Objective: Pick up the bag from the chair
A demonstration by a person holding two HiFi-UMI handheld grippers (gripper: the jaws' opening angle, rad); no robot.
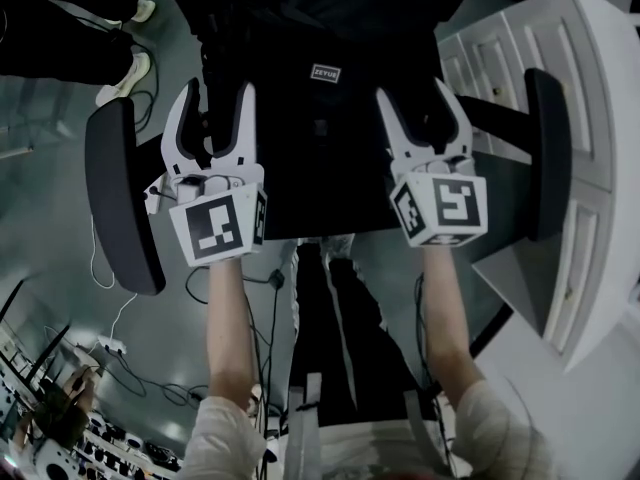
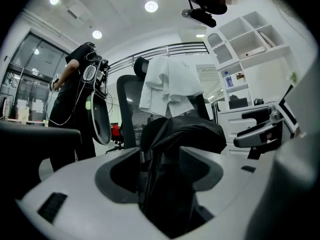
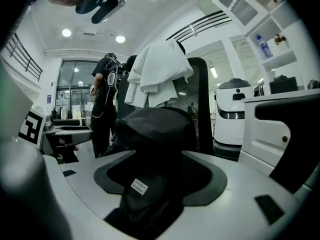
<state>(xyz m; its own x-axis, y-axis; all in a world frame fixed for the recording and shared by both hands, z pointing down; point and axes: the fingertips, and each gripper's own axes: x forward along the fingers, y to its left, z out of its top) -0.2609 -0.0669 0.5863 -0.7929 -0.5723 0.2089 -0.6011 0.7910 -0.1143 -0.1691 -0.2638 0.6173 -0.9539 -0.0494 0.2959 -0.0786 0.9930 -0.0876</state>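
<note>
A black bag point(image 1: 320, 118) with a small white label sits on the seat of a black office chair point(image 1: 120, 193). My left gripper point(image 1: 215, 103) is open at the bag's left front. My right gripper point(image 1: 415, 103) is open at its right front. In the left gripper view the bag point(image 2: 175, 144) stands upright between the spread jaws of the left gripper point(image 2: 162, 179). The right gripper view shows the bag point(image 3: 155, 129), label toward me, between the wide jaws of the right gripper point(image 3: 160, 184). Neither gripper's pads press on the bag. The seat under it is hidden.
The chair's right armrest point(image 1: 548, 153) stands close to a white cabinet point(image 1: 590, 118). A white cloth point(image 2: 170, 84) hangs over the chair back. A person in black point(image 2: 75, 99) stands behind. Cables point(image 1: 110, 348) lie on the floor, and a white machine point(image 3: 235, 114) stands at the right.
</note>
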